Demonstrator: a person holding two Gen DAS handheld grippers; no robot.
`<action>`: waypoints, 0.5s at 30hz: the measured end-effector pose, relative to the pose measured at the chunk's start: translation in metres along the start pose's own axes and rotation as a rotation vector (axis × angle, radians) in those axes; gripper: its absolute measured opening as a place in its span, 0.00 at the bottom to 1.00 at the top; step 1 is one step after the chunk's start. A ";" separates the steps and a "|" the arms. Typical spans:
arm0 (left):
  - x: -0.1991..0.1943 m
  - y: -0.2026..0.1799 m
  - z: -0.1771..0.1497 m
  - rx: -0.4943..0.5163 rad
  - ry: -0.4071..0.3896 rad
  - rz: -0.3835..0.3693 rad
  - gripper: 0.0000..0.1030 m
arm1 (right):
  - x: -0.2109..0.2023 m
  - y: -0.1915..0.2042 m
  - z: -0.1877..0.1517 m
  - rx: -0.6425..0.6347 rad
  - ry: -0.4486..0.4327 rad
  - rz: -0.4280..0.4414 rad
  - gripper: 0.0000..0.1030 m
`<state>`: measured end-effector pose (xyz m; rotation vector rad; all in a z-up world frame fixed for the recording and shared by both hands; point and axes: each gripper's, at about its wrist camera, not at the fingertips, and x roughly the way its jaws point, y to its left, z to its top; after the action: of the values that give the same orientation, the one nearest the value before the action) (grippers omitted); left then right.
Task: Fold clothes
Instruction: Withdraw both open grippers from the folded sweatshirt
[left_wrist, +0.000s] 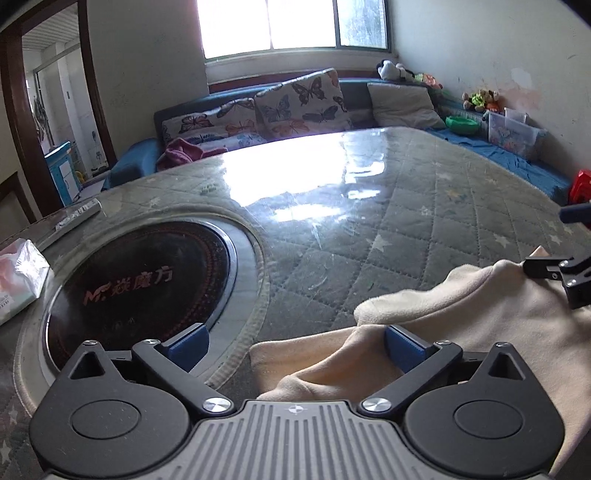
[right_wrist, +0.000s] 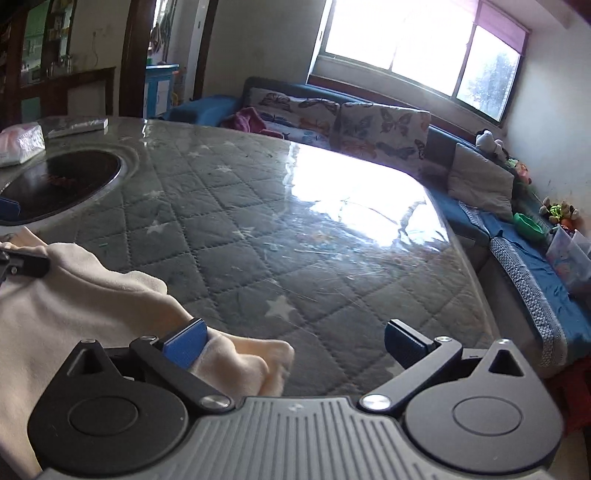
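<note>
On the quilted table (left_wrist: 424, 206), the cream garment (left_wrist: 461, 325) lies bunched at 5 o'clock. The left gripper (left_wrist: 295, 345) and right gripper (right_wrist: 295, 345) are both released, so only one layer may be caught.

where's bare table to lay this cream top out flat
Free: the quilted middle of the table, between the round black cooktop and the sofa-side edge. Crowded: the cooktop corner, with tissue pack and remote.

Both wrist views sit low over the table (left_wrist: 369, 206), angled downward toward the sofa (right_wrist: 369, 122); they share the cream garment (left_wrist: 461, 314) between them.
</note>
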<state>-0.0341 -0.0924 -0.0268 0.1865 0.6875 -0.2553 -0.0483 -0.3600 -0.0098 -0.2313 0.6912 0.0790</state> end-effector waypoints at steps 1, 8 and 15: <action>-0.004 0.002 -0.001 -0.005 -0.003 0.002 1.00 | -0.004 -0.003 -0.002 0.007 -0.008 0.003 1.00; -0.037 0.010 -0.023 -0.045 -0.018 -0.021 0.99 | -0.038 0.000 -0.028 -0.014 -0.080 0.008 1.00; -0.057 0.015 -0.052 -0.064 0.005 -0.022 0.94 | -0.060 0.005 -0.065 -0.040 -0.132 -0.030 1.00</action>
<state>-0.1035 -0.0554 -0.0281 0.1187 0.7021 -0.2536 -0.1358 -0.3702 -0.0212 -0.2725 0.5547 0.0785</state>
